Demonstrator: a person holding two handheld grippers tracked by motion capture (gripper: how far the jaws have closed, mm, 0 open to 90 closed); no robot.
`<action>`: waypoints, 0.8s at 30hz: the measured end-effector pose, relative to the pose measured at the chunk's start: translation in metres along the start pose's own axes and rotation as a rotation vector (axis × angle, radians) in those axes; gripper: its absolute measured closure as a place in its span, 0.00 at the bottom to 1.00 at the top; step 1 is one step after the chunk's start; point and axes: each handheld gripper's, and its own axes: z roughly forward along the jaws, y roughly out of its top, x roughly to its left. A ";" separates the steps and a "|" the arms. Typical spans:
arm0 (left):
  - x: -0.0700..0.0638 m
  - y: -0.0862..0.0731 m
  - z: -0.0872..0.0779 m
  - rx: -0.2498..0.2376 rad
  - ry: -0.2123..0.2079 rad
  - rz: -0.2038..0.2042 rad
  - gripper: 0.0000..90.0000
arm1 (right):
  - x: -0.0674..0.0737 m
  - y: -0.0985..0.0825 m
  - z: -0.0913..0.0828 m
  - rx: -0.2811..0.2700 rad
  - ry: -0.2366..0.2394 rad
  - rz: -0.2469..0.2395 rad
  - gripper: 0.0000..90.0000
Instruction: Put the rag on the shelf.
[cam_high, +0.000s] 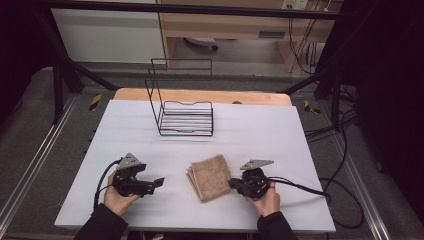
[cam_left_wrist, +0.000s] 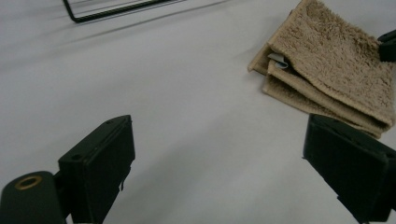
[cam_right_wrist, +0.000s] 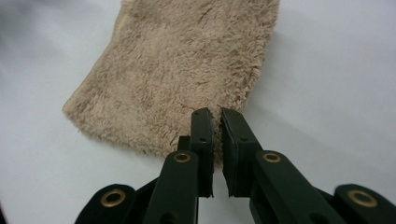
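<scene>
On the white surface (cam_high: 150, 210), my right gripper (cam_right_wrist: 217, 116) fingers pinch the towel (cam_right_wrist: 187, 70) edge; I'd lift slowly, left gripper (cam_left_wrist: 219, 154) open.

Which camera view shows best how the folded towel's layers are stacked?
The left gripper view: the towel shows its side edge there, with several folded layers and a small label between them. The high view gives the towel whole but small, on the table. The right gripper view shows only its fluffy top, where the right gripper pinches its edge.
</scene>
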 end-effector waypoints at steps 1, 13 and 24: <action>-0.003 0.002 0.003 0.004 -0.006 -0.006 0.10 | 0.000 0.000 0.000 0.000 0.000 0.000 0.93; -0.043 0.030 0.055 0.055 -0.039 -0.080 0.25 | -0.008 -0.007 -0.004 -0.042 0.018 -0.018 0.77; -0.053 0.039 0.093 0.088 -0.027 -0.126 0.45 | -0.023 0.006 -0.015 -0.144 -0.013 -0.094 0.51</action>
